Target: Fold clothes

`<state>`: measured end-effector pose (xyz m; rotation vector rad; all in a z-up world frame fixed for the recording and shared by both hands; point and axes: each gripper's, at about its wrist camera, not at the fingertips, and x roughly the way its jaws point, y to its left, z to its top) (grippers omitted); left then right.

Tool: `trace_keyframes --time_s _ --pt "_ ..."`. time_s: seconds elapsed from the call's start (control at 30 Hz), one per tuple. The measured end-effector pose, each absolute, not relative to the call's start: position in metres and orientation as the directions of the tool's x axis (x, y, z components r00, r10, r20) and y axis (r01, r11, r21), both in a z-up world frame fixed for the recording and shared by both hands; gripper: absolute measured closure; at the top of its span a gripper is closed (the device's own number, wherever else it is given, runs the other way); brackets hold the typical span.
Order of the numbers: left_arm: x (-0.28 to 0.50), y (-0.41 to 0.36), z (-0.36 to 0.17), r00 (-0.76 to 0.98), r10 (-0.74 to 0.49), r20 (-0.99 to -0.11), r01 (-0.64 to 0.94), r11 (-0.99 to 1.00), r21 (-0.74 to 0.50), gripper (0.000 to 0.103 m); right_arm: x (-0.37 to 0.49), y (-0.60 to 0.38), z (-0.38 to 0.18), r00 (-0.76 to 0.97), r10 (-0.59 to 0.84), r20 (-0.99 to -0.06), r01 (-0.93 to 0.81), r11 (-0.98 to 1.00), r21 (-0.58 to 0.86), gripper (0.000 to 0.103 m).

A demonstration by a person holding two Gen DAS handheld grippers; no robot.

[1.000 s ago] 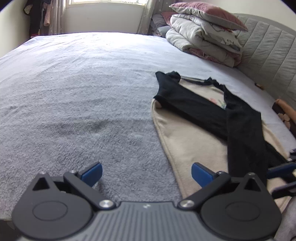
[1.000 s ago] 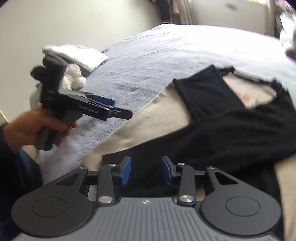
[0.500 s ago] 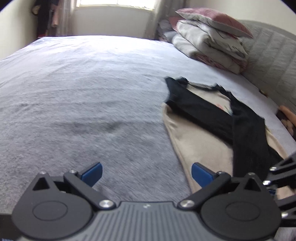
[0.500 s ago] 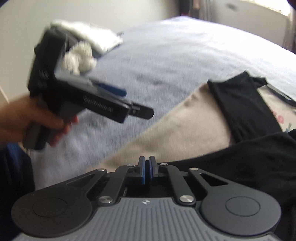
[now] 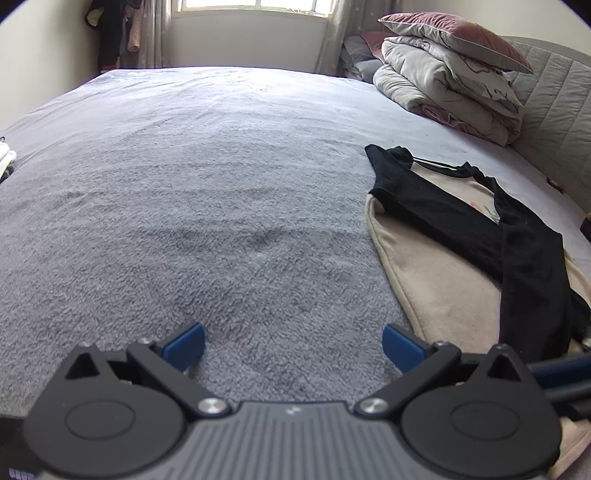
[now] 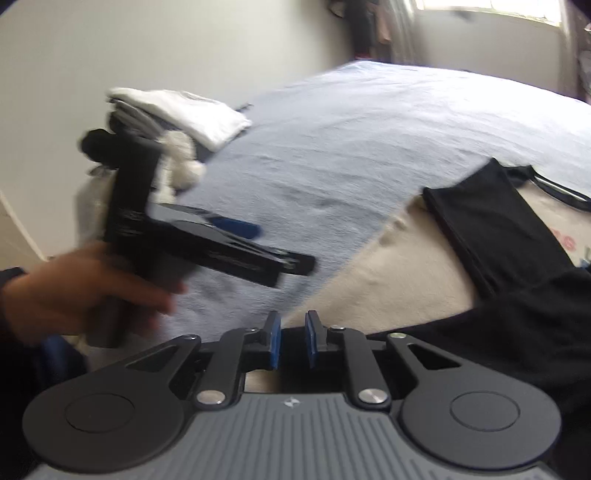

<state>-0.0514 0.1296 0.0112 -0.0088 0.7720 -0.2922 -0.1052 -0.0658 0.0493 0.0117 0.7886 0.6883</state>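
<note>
A beige garment with black sleeves [image 5: 439, 291] lies flat on the right side of the grey bed [image 5: 207, 192]; both black sleeves [image 5: 532, 266] are folded across its front. My left gripper [image 5: 293, 341] is wide open and empty, low over the bedcover just left of the garment's hem. My right gripper [image 6: 291, 338] has its jaws a small gap apart with nothing between the pads, over the beige hem [image 6: 373, 280] beside a black sleeve [image 6: 517, 317]. The left gripper also shows in the right wrist view [image 6: 229, 251], held in a hand.
A stack of folded quilts and a pillow [image 5: 450, 74] sits at the head of the bed by the padded headboard [image 5: 554, 110]. Folded white clothes [image 6: 177, 110] lie at the bed's left edge. A wall and window [image 5: 251, 29] stand beyond.
My right gripper shut fully half a second ago and has now opened to a small gap. My left gripper stayed open and shifted slightly over the bedcover.
</note>
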Motion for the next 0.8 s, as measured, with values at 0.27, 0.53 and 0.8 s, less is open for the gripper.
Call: trace_keyframes --time_s 0.27,0.53,0.8 --pt "-0.055 0.116 0.001 0.747 -0.198 -0.634 0.258 0.966 0.002 0.0 -0.119 -0.079 0.059 0.555 0.569 -0.607 -0.545 0.8 0.251 0.08" --pt "-0.041 0.11 0.001 0.765 -0.153 -0.625 0.217 0.976 0.028 0.0 -0.131 -0.084 0.031 0.492 0.455 -0.742 -0.542 0.827 0.148 0.069" --pt "-0.051 0.107 0.0 0.773 -0.116 -0.624 0.137 0.991 -0.015 0.0 -0.131 -0.125 0.056 0.543 0.469 -0.697 -0.472 0.857 0.208 0.068"
